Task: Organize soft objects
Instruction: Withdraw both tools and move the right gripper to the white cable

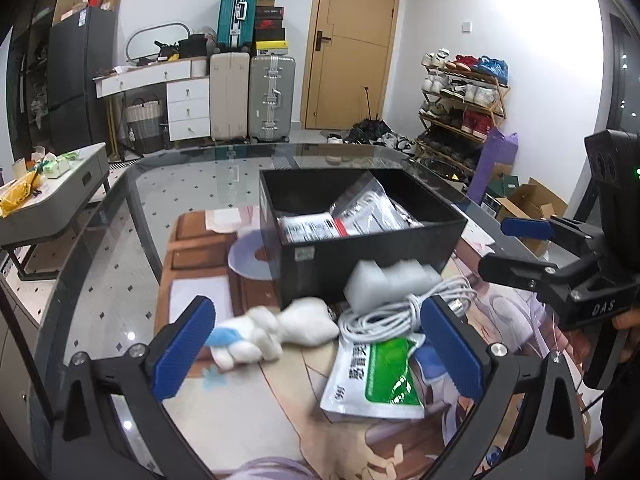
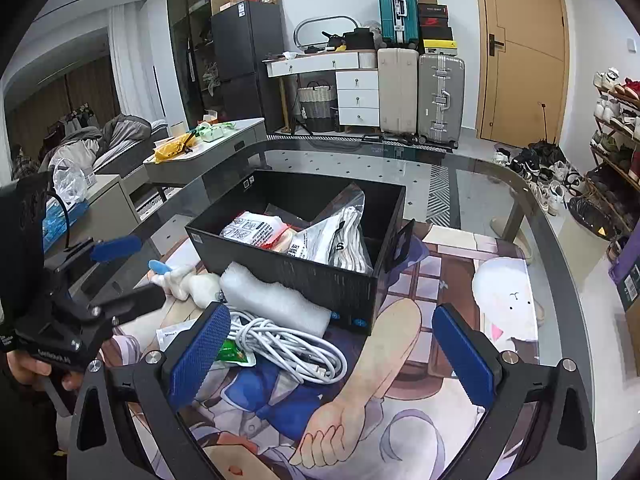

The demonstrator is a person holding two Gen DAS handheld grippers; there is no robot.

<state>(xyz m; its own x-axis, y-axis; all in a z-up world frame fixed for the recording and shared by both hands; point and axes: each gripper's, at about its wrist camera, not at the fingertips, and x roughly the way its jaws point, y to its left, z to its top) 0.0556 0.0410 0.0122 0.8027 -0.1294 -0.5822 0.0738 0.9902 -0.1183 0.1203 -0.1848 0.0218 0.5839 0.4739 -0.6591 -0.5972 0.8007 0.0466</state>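
My left claw [image 1: 316, 350] is spread wide and holds nothing; between and just beyond its pads lie the plush [image 1: 276, 330] on the left and the green pouch [image 1: 374, 376] on the right. I judge the plush to be the next pick. I would shift left so both pads straddle its body, not the thin blue end, then close gently until the stuffing gives.

The cable [image 1: 384, 316] rests on the pouch and touches the plush's far end, so I would lift slowly and watch for snagging. Behind it, the foam [image 1: 390, 280] leans against the box [image 1: 360, 256], which already holds several packets.

My right claw [image 2: 332, 350] is also wide open and empty, hovering above the mat [image 2: 460, 280] beside the cable. I would keep it clear of the left claw's path to the box.
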